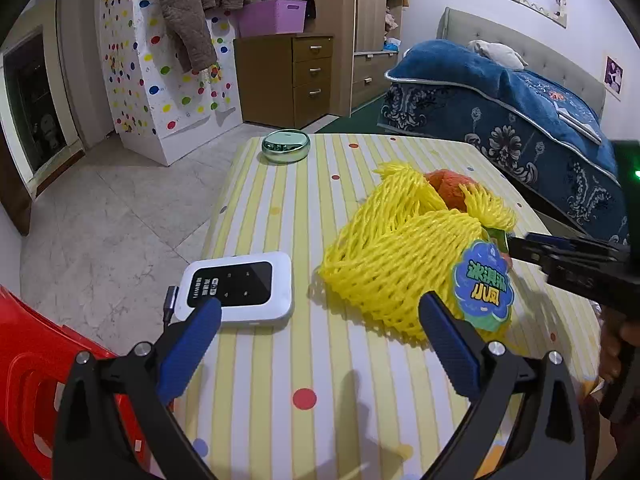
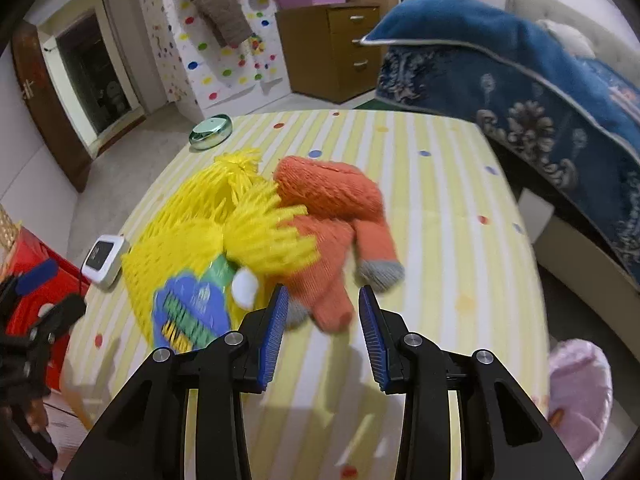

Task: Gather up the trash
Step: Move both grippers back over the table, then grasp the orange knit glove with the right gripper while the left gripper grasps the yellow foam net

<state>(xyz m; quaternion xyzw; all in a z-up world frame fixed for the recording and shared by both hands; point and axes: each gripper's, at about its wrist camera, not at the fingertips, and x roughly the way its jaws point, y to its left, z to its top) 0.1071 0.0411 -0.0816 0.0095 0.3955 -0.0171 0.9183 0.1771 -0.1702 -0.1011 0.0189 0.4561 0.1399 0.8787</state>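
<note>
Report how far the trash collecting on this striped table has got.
Nothing looks collected yet. The yellow foam netting with its sticker label still lies on the table, partly over the orange gloves. Both the left gripper and right gripper are open and hold nothing. Left: grasp the netting and bin it, likely in the pink basket.

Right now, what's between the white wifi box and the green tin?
Nothing: in the left wrist view only bare striped tablecloth runs from the wifi box to the green tin. The yellow foam netting lies off to the side.
</note>
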